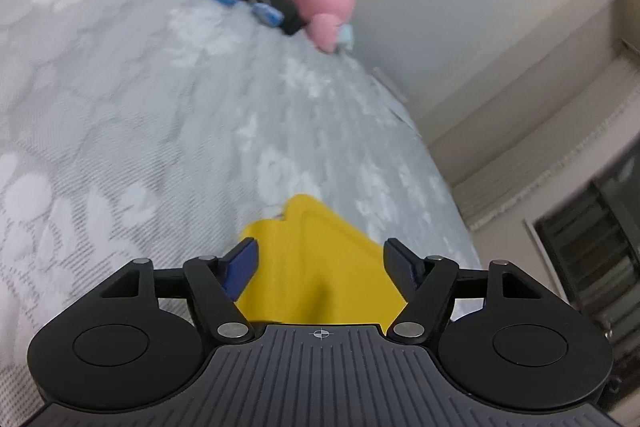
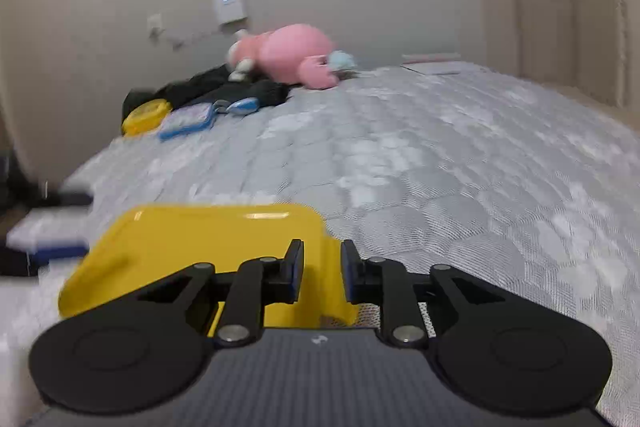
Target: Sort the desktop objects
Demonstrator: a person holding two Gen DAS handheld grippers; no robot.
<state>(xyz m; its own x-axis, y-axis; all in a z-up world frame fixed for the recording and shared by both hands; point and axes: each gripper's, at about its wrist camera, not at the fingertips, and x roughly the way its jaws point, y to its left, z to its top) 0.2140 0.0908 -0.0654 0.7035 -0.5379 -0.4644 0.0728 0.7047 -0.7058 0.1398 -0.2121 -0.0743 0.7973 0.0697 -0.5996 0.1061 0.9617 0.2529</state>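
Observation:
In the left wrist view a flat yellow plastic piece (image 1: 320, 235) fills the gap between my left gripper's (image 1: 322, 263) fingers. Both blue pads touch its sides, so that gripper is shut on it. In the right wrist view a shiny yellow tray (image 2: 200, 239) hangs tilted over the near edge of the grey patterned mattress (image 2: 440, 167). My right gripper (image 2: 322, 267) straddles the tray's right corner wall. Its jaws stand narrowly apart and do not visibly pinch the thin wall. I cannot tell whether both views show the same yellow piece. Neither gripper appears in the other's view.
At the mattress's far end lie a pink plush toy (image 2: 296, 51), black cloth (image 2: 224, 87), a yellow box (image 2: 144, 117), a blue-rimmed case (image 2: 186, 121) and a small blue item (image 2: 244, 105). Blue and white things (image 2: 44, 235) sit beside the mattress's left edge. A wall stands behind.

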